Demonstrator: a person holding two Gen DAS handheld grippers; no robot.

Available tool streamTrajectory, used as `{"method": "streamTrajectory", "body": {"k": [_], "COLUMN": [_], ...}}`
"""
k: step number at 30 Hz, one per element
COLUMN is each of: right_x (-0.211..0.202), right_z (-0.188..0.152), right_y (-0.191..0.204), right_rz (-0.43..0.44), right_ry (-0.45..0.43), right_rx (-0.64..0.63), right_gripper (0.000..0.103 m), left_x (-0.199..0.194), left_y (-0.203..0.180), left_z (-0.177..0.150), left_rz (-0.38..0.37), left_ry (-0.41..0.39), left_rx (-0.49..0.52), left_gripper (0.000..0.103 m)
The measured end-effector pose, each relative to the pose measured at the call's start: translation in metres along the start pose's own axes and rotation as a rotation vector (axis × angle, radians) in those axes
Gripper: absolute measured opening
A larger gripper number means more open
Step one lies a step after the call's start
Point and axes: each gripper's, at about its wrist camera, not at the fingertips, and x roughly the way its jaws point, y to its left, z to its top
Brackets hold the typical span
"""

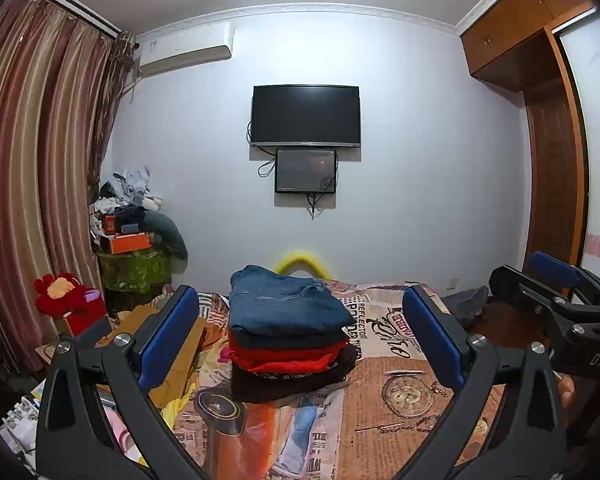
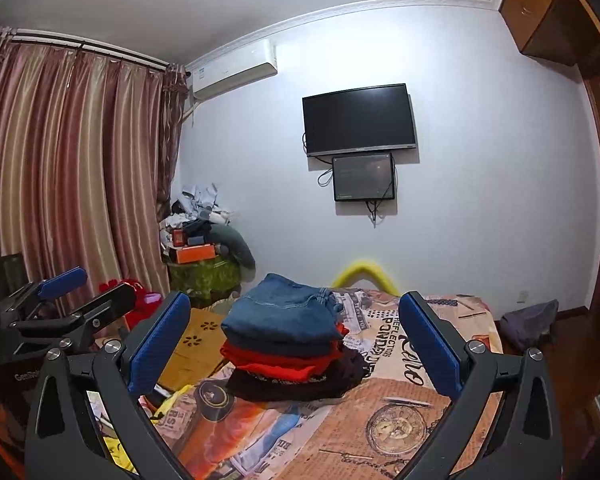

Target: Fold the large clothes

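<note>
Left gripper (image 1: pixel 300 336), blue-padded jaws spread wide, nothing between them. Ahead on the printed newspaper-pattern bedspread (image 1: pixel 400 392): stack of folded clothes, blue denim jeans (image 1: pixel 284 300) on top, red garment (image 1: pixel 288 356) beneath, dark garment (image 1: pixel 288 384) at bottom. Right gripper (image 1: pixel 556 280) at right edge, its jaws parted too. Black wall-mounted television (image 1: pixel 305 115) behind

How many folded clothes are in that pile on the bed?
3 that I can see: blue jeans on top, a red garment in the middle, a dark one at the bottom. Thin pieces between them could be hidden.
</note>
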Motion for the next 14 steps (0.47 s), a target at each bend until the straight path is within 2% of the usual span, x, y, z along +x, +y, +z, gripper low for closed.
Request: {"method": "streamTrajectory", "body": {"k": [14], "right_x": [0.0023], "right_z": [-0.0009], "right_y": [0.0007], "right_rz": [0.01], "right_ry": [-0.002], "right_rx": [0.008], "right_gripper": [0.103], "left_x": [0.0004], "left_y": [0.005], "left_z": [-0.0028], "left_rz": [0.002], "left_ry": [0.008], "left_rx": [-0.013], "left_gripper": [0.102]}}
